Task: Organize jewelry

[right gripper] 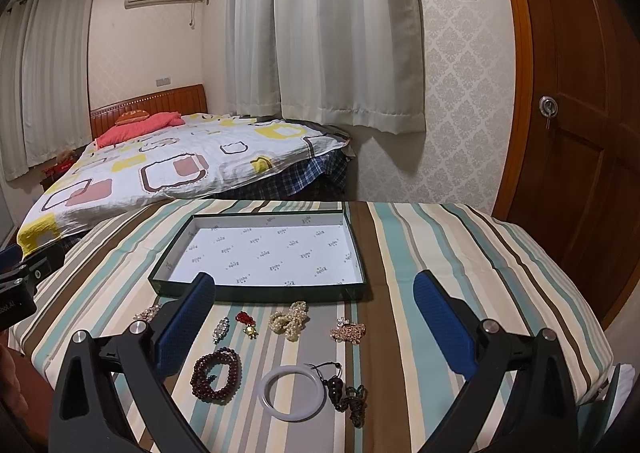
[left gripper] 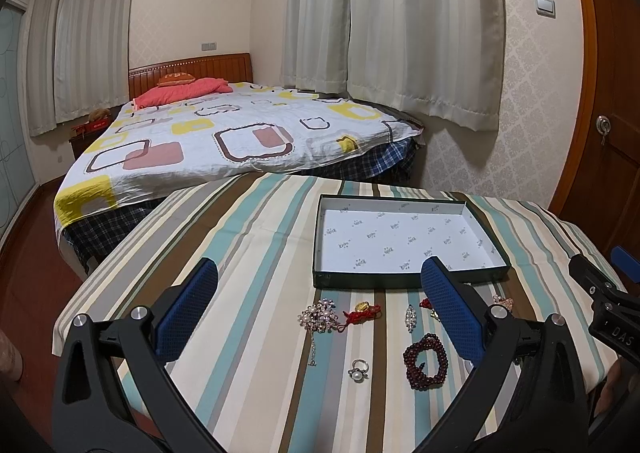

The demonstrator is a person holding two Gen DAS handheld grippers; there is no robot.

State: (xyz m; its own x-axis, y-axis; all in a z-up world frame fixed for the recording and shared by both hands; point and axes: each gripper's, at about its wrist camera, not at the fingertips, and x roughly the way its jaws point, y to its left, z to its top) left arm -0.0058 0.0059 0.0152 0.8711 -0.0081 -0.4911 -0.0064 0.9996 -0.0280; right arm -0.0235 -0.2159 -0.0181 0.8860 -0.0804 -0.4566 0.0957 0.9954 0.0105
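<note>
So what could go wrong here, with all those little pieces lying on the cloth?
The pearl ring is small and flat on the striped tablecloth, so wide fingers may pinch cloth and drag its neighbours. The brooch's thin chain could snag or trail outside the box. The white bangle touches a dark corded pendant, so lifting one may pull the other.

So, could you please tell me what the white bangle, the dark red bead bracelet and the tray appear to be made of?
The white bangle looks like jade or glass: milky, slightly translucent, with a smooth gloss. The dark red bead bracelet seems polished wood or seed beads: round, opaque, faintly shiny. The tray appears to be cardboard: thin dark green walls, matte white printed paper lining.
</note>
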